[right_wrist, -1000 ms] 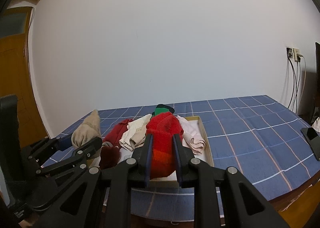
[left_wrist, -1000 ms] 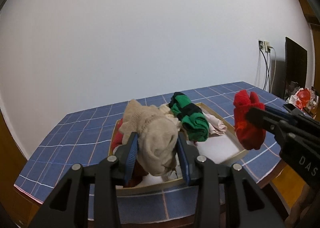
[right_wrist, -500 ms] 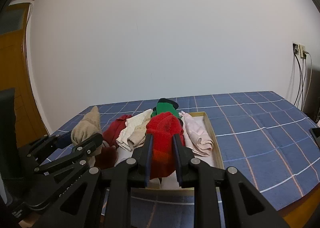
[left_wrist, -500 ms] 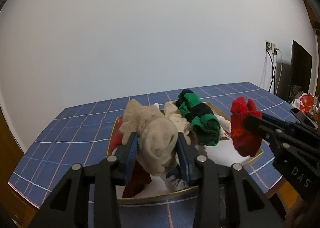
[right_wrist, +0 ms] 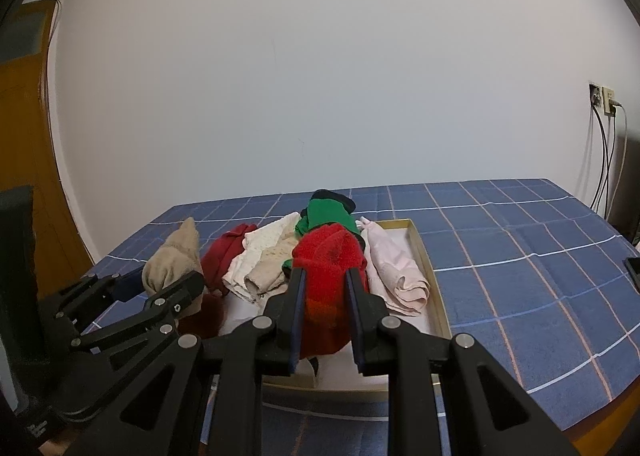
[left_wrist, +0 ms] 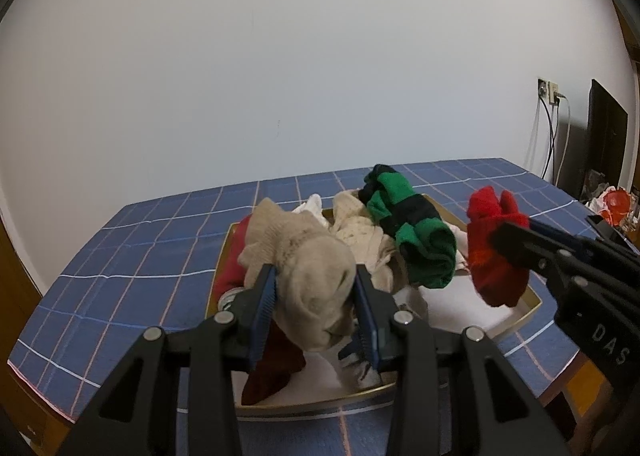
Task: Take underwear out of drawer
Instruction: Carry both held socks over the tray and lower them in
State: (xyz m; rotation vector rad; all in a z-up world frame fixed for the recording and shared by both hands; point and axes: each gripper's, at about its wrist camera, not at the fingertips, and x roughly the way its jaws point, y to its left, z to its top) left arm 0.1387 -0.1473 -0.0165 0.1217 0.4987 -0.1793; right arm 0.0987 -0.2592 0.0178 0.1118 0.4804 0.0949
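At lower centre, the left gripper [left_wrist: 316, 306] clamps a beige garment [left_wrist: 308, 272] and the right gripper [right_wrist: 326, 314] a red garment [right_wrist: 330, 280] above the drawer [right_wrist: 424, 260], where several pieces remain.

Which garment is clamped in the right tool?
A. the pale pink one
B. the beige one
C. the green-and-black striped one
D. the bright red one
D: the right tool is shut on the red garment, while the beige garment sits in the left tool.
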